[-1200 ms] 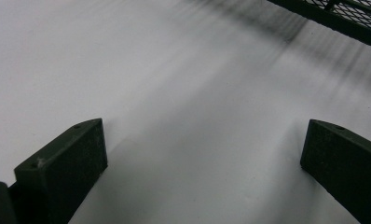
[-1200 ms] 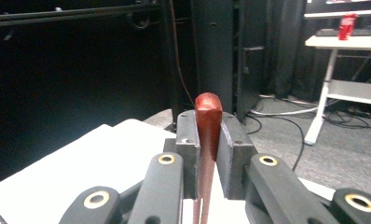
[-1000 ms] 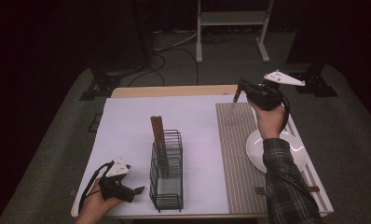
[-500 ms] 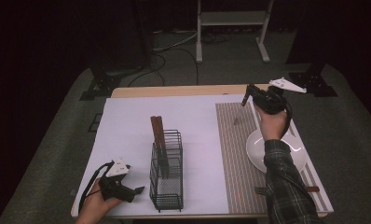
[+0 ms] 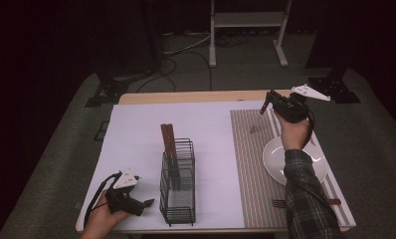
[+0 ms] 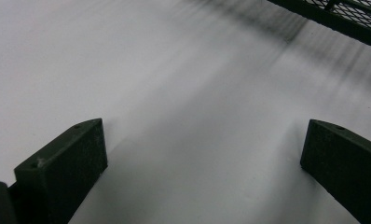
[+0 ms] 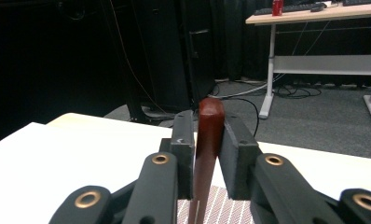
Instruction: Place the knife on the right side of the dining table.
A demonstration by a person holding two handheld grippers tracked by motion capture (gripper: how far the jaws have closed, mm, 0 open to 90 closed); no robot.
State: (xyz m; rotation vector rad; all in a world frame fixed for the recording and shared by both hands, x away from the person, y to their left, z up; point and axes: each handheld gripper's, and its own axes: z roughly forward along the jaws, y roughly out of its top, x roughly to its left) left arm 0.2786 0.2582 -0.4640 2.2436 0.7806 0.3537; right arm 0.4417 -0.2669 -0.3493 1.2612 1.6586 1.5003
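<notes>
The right gripper (image 7: 207, 154) is clamping its jaws on the red-brown handle of a piece of cutlery (image 7: 206, 154); in the right gripper view the handle's rounded end is standing up between the jaws. In the high view this utensil (image 5: 258, 118) is hanging from the right gripper (image 5: 266, 102) with its long axis steeply tilted, the metal end pointing down toward the striped placemat (image 5: 248, 164) and not touching it. The gripper is being held above the far end of the placemat, near the far right corner of the surface (image 5: 136, 97), with open air around it. The right hand (image 5: 291, 133) is reaching over the white plate (image 5: 274, 159), which is lying on the placemat's right half. Near the placemat's near edge a fork (image 5: 280, 202) is lying across the stripes, its tines pointing left.

The left gripper (image 6: 202, 163) is keeping its jaws wide apart with nothing between them, low over the white mat (image 6: 151, 84). In the high view the left gripper (image 5: 145, 204) is sitting near the front left corner of the surface, left of the black wire caddy (image 5: 178, 199), apart from it. The caddy is standing upright close to the front edge, left of the placemat, with two brown-handled utensils (image 5: 168, 144) standing in it, handles pointing up. Bare white mat is stretching from the caddy to the far edge and to the left edge.
</notes>
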